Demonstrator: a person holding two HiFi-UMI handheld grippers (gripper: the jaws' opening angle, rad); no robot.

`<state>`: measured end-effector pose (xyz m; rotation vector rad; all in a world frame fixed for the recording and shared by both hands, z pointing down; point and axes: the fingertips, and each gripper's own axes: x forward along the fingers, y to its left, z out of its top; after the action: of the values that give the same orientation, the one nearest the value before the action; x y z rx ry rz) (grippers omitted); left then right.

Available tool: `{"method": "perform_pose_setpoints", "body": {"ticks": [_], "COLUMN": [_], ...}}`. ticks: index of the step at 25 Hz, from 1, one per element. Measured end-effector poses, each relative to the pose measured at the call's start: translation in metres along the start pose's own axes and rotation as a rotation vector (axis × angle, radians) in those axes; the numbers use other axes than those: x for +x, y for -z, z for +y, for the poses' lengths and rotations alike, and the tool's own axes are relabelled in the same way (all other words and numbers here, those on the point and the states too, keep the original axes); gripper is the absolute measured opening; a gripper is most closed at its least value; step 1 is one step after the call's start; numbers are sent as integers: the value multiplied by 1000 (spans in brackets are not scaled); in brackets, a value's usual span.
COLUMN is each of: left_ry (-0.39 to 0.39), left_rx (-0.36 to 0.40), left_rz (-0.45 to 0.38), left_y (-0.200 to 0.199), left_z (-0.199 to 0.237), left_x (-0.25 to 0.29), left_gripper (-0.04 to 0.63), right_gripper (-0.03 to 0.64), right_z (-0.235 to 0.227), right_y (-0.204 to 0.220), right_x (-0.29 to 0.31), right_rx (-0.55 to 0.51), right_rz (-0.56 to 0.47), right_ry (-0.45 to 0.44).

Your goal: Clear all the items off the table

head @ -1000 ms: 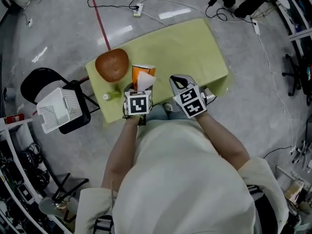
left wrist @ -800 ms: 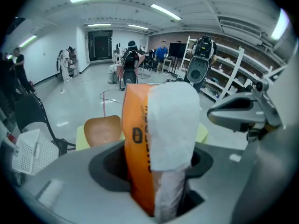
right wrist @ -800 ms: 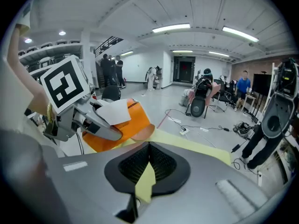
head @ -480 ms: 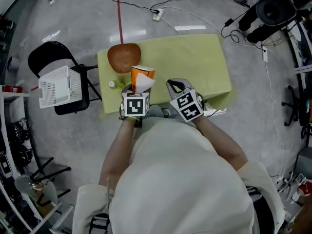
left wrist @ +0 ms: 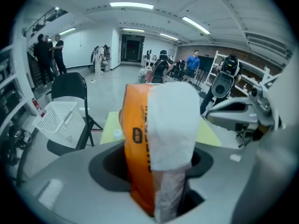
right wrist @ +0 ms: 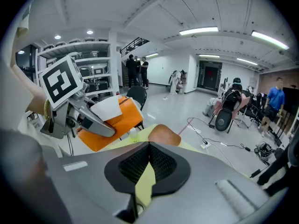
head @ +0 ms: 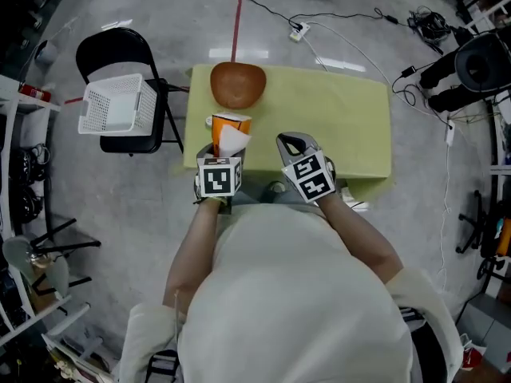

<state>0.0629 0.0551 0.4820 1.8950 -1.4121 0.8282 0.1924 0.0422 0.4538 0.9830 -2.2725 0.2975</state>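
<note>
An orange tissue pack [head: 230, 133] with a white tissue sticking out hangs over the near left part of the yellow-green table [head: 335, 110], and my left gripper [head: 223, 152] is shut on it. In the left gripper view the pack [left wrist: 140, 139] fills the gap between the jaws of that gripper [left wrist: 159, 171]. A brown bowl [head: 237, 84] sits at the table's far left corner. A small white-capped bottle [head: 209, 121] lies just left of the pack. My right gripper [head: 292, 144] hovers shut and empty over the near edge, right of the pack. From it I see the bowl [right wrist: 163, 135] and the pack [right wrist: 112, 120].
A white mesh basket [head: 120, 104] rests on a black folding chair [head: 152, 134] just left of the table. Cables and a power strip [head: 299, 30] lie on the floor behind. Black equipment [head: 471, 74] stands to the right. People stand far off in the room.
The whole scene has swung right and squared up in the head view. Both grippers have shifted left along the table's near edge, and the held pack is now closer to the bottle and chair.
</note>
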Motion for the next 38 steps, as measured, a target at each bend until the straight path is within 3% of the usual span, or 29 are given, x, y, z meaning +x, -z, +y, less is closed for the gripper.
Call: {"method": "perform_pose_setpoints", "body": {"ticks": [19, 27, 38], "left_ry": [-86, -115, -107], "left_rx": [-80, -153, -174], "left_rz": [-27, -48, -39], "left_y": [20, 26, 45], "left_z": [187, 270, 362], "left_x": [-63, -80, -107], "left_gripper": [288, 288, 288], "right_gripper": [0, 0, 0], "right_z": [130, 181, 256], "right_y": [-109, -151, -191], "right_x": [109, 152, 196], "right_rx": [-36, -74, -66], "right_rz": [-33, -32, -12], "right_ry": [-88, -116, -114]}}
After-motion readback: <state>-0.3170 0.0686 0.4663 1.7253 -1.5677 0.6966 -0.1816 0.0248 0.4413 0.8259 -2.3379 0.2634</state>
